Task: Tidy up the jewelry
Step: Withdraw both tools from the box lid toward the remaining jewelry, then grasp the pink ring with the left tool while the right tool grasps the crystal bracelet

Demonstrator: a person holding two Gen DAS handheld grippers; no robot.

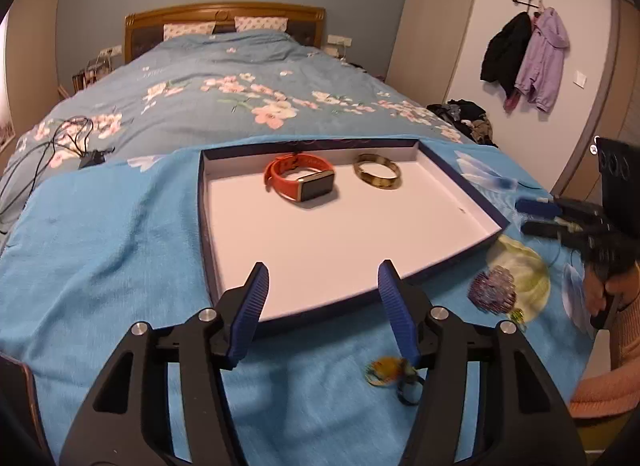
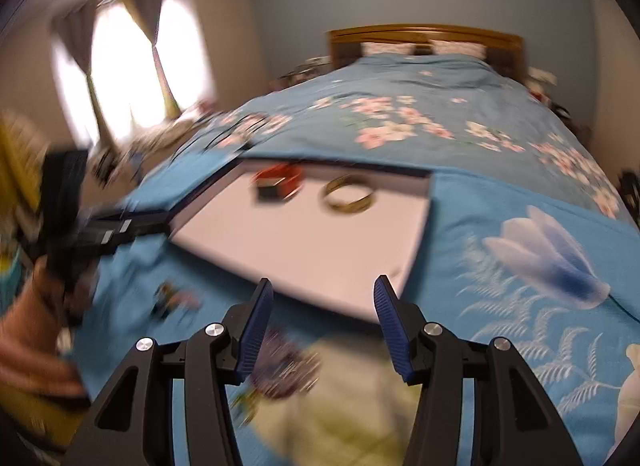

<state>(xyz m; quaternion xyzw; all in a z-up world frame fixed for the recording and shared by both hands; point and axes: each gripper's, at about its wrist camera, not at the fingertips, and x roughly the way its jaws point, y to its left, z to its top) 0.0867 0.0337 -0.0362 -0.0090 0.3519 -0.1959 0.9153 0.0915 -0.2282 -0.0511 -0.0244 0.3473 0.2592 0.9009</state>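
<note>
A big bed (image 1: 224,77) fills the room, and a blue towel (image 1: 100,234) lies over its near end. On the towel sits a flat box (image 1: 340,238) with a white floor and dark walls.

The left gripper (image 1: 320,278) hangs over the near wall of the box, its two blue fingers (image 1: 250,306) wide apart with nothing between them. The right gripper (image 2: 322,298) is also spread wide and holds nothing; its view is blurry.

From the left gripper, the watch (image 1: 302,179) with the orange strap lies at 12 o'clock, at the far end of the box. The gold bangle (image 1: 377,175) lies just beside it at 1 o'clock, not touching it.

A purple sparkly piece (image 1: 492,290) lies on the towel outside the box, at 3 o'clock from the left gripper and right under the right gripper, near its left finger. A small yellow and green piece (image 1: 386,372) lies on the towel at 5 o'clock, close under the left gripper's right finger.

No words can be read on anything.
</note>
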